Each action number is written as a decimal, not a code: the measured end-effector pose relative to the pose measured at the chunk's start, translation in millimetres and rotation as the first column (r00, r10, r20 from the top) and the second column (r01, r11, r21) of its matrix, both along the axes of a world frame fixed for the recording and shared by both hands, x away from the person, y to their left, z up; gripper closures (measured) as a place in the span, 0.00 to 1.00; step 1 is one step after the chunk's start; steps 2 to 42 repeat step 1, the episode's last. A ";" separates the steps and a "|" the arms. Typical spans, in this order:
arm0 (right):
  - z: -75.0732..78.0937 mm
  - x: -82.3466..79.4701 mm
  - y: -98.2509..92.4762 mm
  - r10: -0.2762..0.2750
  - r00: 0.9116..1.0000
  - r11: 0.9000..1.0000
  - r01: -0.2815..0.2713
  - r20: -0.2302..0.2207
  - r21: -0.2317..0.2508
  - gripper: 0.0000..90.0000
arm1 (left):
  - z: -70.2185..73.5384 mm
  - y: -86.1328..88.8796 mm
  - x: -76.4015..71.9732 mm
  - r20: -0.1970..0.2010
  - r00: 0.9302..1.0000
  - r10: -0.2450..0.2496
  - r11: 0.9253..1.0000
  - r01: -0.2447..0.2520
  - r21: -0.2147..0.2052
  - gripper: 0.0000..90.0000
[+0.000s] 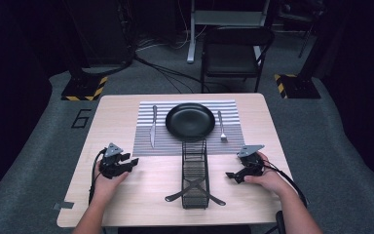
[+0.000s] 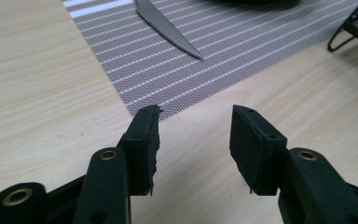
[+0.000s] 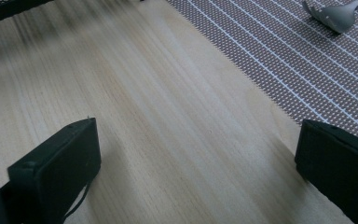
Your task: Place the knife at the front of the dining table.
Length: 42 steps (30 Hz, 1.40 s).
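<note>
A black plate (image 1: 190,120) sits in the middle of a grey striped placemat (image 1: 144,141). A knife (image 1: 153,126) lies on the mat left of the plate, and its blade tip (image 2: 170,30) points toward my left gripper. A fork (image 1: 221,126) lies right of the plate, its tines (image 3: 332,15) near the mat's edge. My left gripper (image 1: 131,163) rests on the wood near the mat's front left corner, open and empty (image 2: 195,123). My right gripper (image 1: 231,175) is low over the table at the right, open wide and empty (image 3: 196,135).
A black wire caddy (image 1: 195,173) with crossed handles stands on the wooden table (image 1: 126,204) between my hands, reaching the mat's front edge. Its foot (image 2: 349,35) shows at the right of the left gripper view. A folding chair (image 1: 233,51) stands beyond the table.
</note>
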State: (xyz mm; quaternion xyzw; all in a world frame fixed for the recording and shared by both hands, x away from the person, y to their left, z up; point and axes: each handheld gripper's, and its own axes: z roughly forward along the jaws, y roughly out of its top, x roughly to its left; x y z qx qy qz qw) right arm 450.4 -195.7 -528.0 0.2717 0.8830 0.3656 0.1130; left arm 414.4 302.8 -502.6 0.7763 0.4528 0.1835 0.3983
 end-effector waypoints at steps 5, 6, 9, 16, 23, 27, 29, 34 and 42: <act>0.0 0.1 0.0 0.001 1.000 1.000 -0.001 0.001 0.000 0.00 | -1.4 -0.7 -0.6 0.000 1.000 -0.009 1.000 0.009 0.005 0.60; 0.0 0.1 0.0 0.001 1.000 1.000 -0.001 0.001 0.000 0.00 | -1.4 -0.7 -0.6 0.000 1.000 -0.009 1.000 0.009 0.005 0.60; 0.0 0.1 0.0 0.001 1.000 1.000 -0.001 0.001 0.000 0.00 | -1.4 -0.7 -0.6 0.000 1.000 -0.009 1.000 0.009 0.005 0.60; 0.0 0.1 0.0 0.001 1.000 1.000 -0.001 0.001 0.000 0.00 | -1.4 -0.7 -0.6 0.000 1.000 -0.009 1.000 0.009 0.005 0.60; 0.0 0.1 0.0 0.001 1.000 1.000 -0.001 0.001 0.000 0.00 | -1.4 -0.7 -0.6 0.000 1.000 -0.009 1.000 0.009 0.005 0.60; 0.0 0.1 0.0 0.001 1.000 1.000 -0.001 0.001 0.000 0.00 | -1.4 -0.7 -0.6 0.000 1.000 -0.009 1.000 0.009 0.005 0.60; 0.0 0.1 0.0 0.001 1.000 1.000 -0.001 0.001 0.000 0.00 | -1.4 -0.7 -0.6 0.000 1.000 -0.009 1.000 0.009 0.005 0.60; 0.0 0.1 0.0 0.001 1.000 1.000 -0.001 0.001 0.000 0.00 | -1.4 -0.7 -0.6 0.000 1.000 -0.009 1.000 0.009 0.005 0.60; 0.0 0.1 0.0 0.001 1.000 1.000 -0.001 0.001 0.000 0.00 | -1.4 -0.7 -0.6 0.000 1.000 -0.009 1.000 0.009 0.005 0.60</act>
